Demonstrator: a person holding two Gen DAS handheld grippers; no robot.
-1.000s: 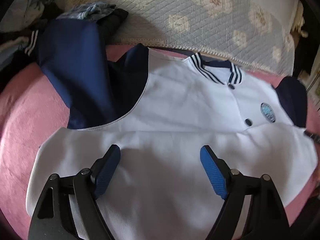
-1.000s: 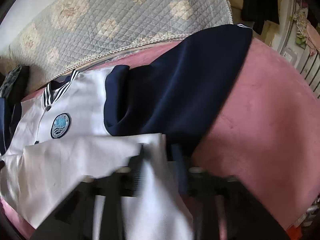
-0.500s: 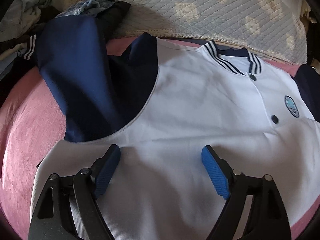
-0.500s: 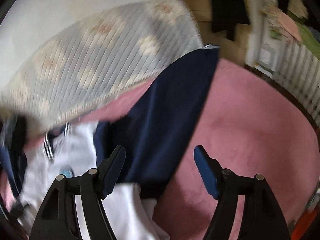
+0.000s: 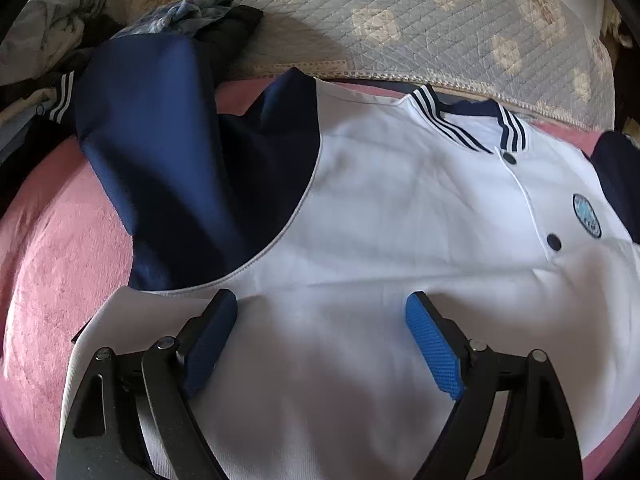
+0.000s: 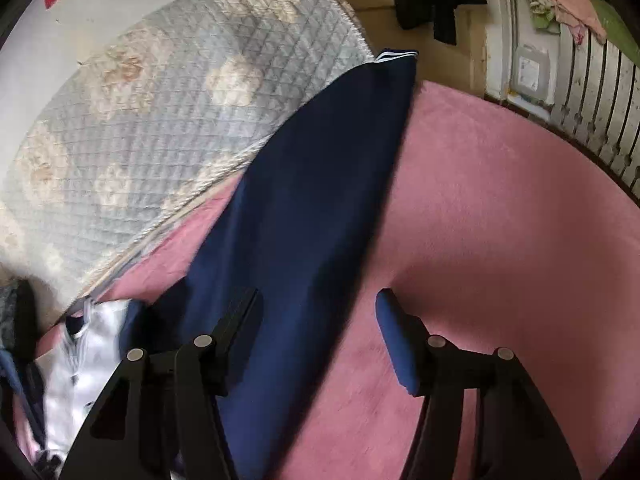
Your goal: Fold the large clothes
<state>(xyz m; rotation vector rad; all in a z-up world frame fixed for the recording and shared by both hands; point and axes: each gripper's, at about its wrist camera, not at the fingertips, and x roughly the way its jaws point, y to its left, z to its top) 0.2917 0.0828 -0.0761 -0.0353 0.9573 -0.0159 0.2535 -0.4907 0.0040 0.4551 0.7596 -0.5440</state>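
While both cams look down at the bed, nearest things come first:
L gripper (image 5: 322,312): jaws spread wide, nothing pinched, hovering over the white front.
R gripper (image 6: 318,312): jaws apart w/ nothing between pads, have just been closing; over the navy sleeve edge.
Jacket (image 5: 400,220): white body, lies flat on pink blanket (image 5: 52,260), lower part folded up, buttons + round badge (image 5: 587,216) showing.
Right sleeve (image 6: 320,184): navy, stretched out straight, cuff at quilt's edge.
Left sleeve (image 5: 152,152): navy, spread toward clothes pile (image 5: 52,36).
Quilt (image 5: 440,20): grey floral, beyond collar.
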